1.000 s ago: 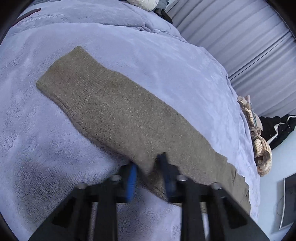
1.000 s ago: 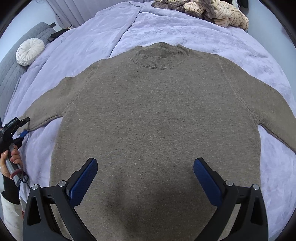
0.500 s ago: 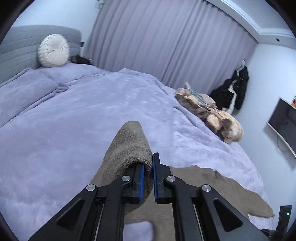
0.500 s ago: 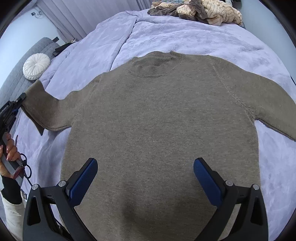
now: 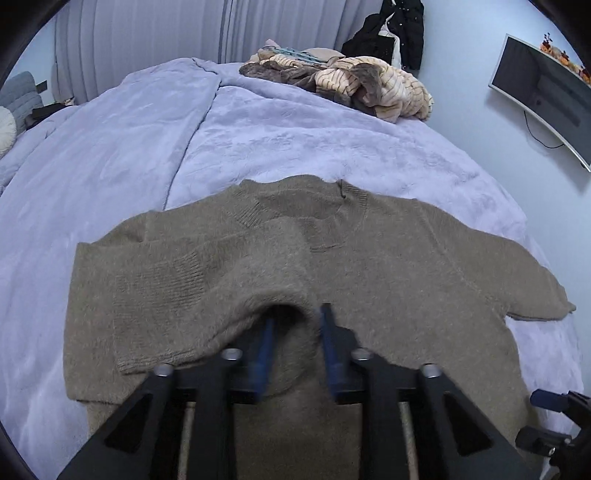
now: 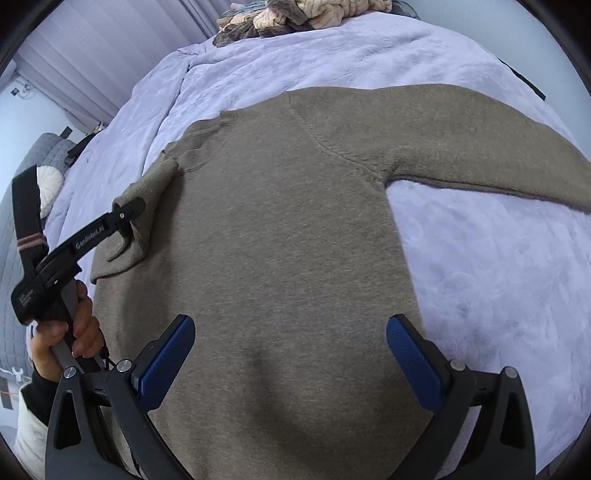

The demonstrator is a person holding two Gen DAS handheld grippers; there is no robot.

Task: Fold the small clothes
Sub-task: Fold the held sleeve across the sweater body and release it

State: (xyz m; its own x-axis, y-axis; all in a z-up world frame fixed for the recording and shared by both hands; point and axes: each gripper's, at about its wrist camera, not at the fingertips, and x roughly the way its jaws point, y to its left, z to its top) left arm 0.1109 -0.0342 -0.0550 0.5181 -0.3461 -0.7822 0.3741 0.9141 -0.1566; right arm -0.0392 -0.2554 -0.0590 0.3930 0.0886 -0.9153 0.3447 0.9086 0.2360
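A brown knit sweater [image 5: 406, 258] [image 6: 295, 221] lies flat on the lavender blanket [image 5: 147, 129]. Its left sleeve [image 5: 207, 288] [image 6: 147, 199] is folded inward across the chest. My left gripper [image 5: 295, 325] [image 6: 127, 221] is at the cuff, held by a person's hand, and its jaws are opening. The cuff drapes over one finger, and the pads no longer press on it. My right gripper [image 6: 290, 350] hovers wide open over the sweater's lower body, holding nothing. The right sleeve [image 6: 498, 158] stretches out flat to the side.
A heap of striped and brown clothes [image 5: 351, 85] [image 6: 295, 14] sits at the bed's far edge. A screen [image 5: 543, 96] hangs on the right wall, dark garments [image 5: 391, 33] by the curtains. A round pillow [image 6: 48, 184] lies at the headboard.
My left gripper lifted the sleeve's cuff off the blanket, carried it over onto the sweater's body and parted its jaws. The right gripper shifted sideways, still open.
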